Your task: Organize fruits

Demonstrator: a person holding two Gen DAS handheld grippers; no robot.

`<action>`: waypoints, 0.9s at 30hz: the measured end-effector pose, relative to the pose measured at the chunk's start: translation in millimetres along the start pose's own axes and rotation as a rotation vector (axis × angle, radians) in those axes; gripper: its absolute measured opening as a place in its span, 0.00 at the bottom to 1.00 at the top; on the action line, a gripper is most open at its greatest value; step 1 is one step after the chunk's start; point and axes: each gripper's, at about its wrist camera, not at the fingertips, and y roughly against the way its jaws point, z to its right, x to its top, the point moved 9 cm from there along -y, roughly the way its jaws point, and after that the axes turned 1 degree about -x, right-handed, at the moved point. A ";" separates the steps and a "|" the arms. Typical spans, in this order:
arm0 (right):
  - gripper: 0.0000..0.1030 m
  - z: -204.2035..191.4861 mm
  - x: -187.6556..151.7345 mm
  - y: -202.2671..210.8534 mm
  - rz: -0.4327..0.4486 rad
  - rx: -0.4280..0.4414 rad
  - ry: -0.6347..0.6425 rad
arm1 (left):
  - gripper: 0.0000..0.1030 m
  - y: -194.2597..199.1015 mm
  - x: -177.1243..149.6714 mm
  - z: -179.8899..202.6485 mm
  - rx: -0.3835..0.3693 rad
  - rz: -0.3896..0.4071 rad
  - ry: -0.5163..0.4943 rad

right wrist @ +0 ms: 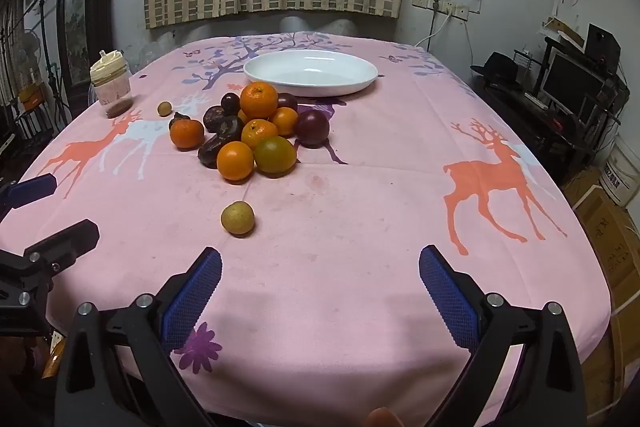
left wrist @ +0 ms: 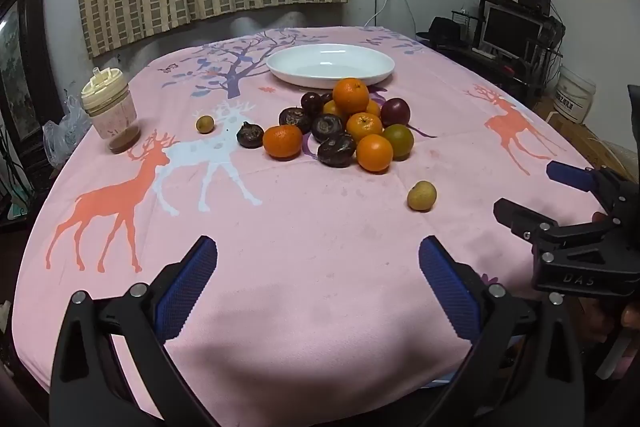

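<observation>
Left wrist view. Left hand-held gripper [left wrist: 318,283]: jaws spread wide, nothing between them, hovering over the near edge of the table [left wrist: 320,327], which wears a pink deer-print cloth. Right hand-held gripper [left wrist: 532,193]: at the right margin, also spread and empty. White plate [left wrist: 331,65]: far side of the table, bare. Fruit pile [left wrist: 344,125]: oranges, dark round fruits and one greenish fruit, heaped just in front of the plate. Small yellow fruit [left wrist: 422,195]: alone, near the right gripper. Second small fruit [left wrist: 205,124]: alone, left of the pile. Lidded jar [left wrist: 110,115]: far left.

Right wrist view. Right gripper [right wrist: 320,287]: wide open, empty. Left gripper [right wrist: 48,211]: at the left margin, open. Plate [right wrist: 311,73]: still holding nothing. Pile [right wrist: 256,131]: untouched beside it. Yellow fruit [right wrist: 237,218]: nearest the blue pads.

Progress, by my reckoning: nothing sorted yet; every fruit remains to be moved.
</observation>
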 end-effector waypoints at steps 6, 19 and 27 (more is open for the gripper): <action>0.96 0.6 -0.3 2.7 -0.003 0.004 0.000 | 0.96 -1.7 -4.3 -4.4 -0.002 -0.007 0.020; 0.96 -3.6 -1.8 -1.8 -0.013 -0.001 0.004 | 0.96 -3.4 -3.5 -5.2 0.002 -0.011 0.019; 0.96 -4.1 -2.1 -1.6 -0.013 0.002 0.004 | 0.96 -4.1 -4.6 -4.9 0.002 -0.016 0.015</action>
